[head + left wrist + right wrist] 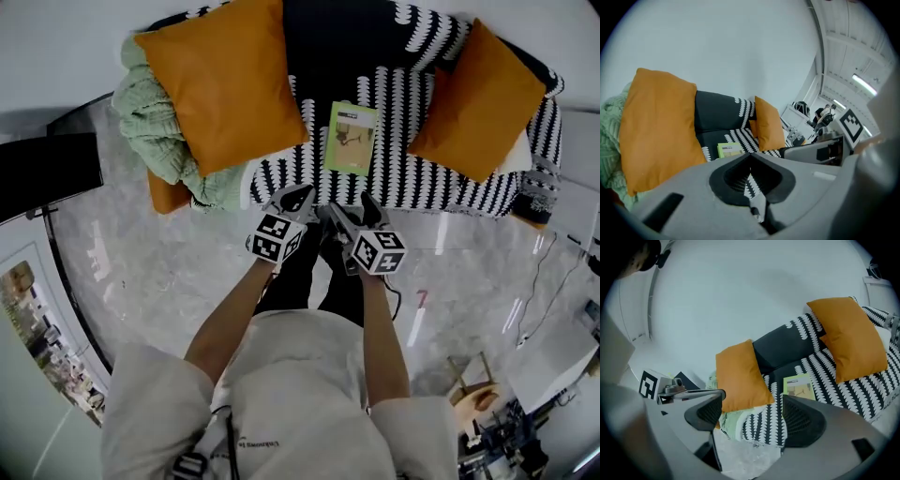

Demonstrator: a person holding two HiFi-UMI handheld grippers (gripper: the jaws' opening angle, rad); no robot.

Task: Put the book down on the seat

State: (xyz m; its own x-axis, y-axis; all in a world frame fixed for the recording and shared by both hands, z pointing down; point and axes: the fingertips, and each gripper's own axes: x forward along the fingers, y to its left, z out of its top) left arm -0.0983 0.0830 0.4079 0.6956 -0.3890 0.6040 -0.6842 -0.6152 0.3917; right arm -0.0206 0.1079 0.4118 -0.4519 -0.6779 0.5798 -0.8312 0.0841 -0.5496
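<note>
The book (352, 138) lies on the seat (422, 183), long side pointing far, just beyond your wide, empty right gripper (354, 212); your left gripper (296, 200) is closed.

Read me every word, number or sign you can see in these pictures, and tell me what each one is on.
"7": a red mark on the floor, seemingly that digit.
Book cover: print at the top, too small to read.
Shirt: a line of print, too small to read.
Marker cubes: black-and-white squares only, no letters.
</note>
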